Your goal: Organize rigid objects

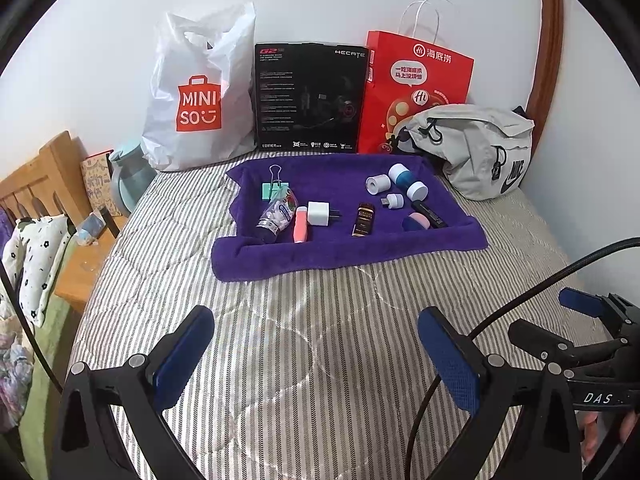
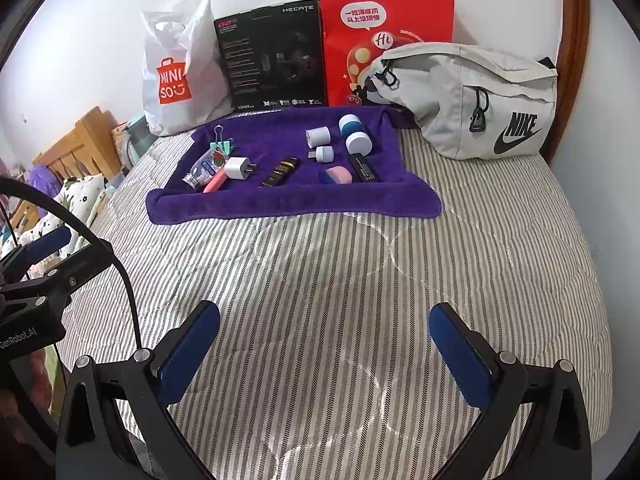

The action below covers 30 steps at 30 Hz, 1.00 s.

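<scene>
Both grippers hang over the striped quilt point(image 1: 304, 320), well short of the purple towel point(image 1: 344, 248) where the small items lie. The left gripper point(image 1: 316, 344) has its jaws spread wide with nothing between them; the right gripper point(image 2: 324, 340) is just as wide and empty. On the towel, the left group holds a clip point(image 1: 274, 188), a pill bottle point(image 1: 278, 214), a pink tube point(image 1: 300, 230) and a white charger point(image 1: 319, 213); a dark bottle point(image 1: 363, 219) lies alone in the middle; to the right are white and blue caps point(image 1: 400, 174), a pink puff point(image 1: 418, 220) and a black stick point(image 1: 432, 216). Behind stand a Miniso bag point(image 1: 196, 96), a black box point(image 1: 310, 96), a red bag point(image 1: 416, 76) and a grey Nike pouch point(image 2: 472, 100). The left view alone shows a wooden nightstand point(image 1: 76, 276) beside the bed, and the right gripper at its right edge; the right view shows the pouch whole and the left gripper at its left edge.
</scene>
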Each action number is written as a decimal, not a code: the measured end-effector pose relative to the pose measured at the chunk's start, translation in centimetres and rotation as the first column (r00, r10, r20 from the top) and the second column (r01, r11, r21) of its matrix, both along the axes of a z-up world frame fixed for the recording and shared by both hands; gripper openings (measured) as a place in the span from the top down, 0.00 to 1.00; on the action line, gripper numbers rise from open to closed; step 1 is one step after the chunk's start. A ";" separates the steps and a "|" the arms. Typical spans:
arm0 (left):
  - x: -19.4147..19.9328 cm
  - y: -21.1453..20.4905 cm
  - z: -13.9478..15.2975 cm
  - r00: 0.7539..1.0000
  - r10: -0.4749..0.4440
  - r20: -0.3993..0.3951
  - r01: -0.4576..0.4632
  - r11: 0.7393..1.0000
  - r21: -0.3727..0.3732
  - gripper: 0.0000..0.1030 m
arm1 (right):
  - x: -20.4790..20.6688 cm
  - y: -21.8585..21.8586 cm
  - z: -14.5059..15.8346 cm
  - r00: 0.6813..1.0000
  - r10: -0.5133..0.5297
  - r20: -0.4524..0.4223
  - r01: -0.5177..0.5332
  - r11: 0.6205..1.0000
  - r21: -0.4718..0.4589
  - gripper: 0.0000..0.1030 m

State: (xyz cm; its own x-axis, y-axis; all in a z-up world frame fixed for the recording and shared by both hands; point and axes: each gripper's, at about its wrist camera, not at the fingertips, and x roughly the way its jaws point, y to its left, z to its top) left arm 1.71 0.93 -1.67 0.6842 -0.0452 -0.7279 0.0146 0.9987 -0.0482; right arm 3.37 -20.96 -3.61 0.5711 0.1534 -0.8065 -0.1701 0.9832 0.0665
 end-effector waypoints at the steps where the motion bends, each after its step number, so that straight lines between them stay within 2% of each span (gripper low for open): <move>1: 0.0 0.0 0.0 1.000 -0.001 0.000 0.001 1.000 -0.001 0.00 | 0.0 0.0 0.0 1.000 0.000 -0.001 0.000 1.000 0.001 0.00; 30: 0.2 -0.2 -0.2 1.000 -0.015 -0.003 0.015 1.000 0.005 0.00 | 0.1 -0.1 -0.1 1.000 0.006 -0.003 -0.006 1.000 -0.003 0.00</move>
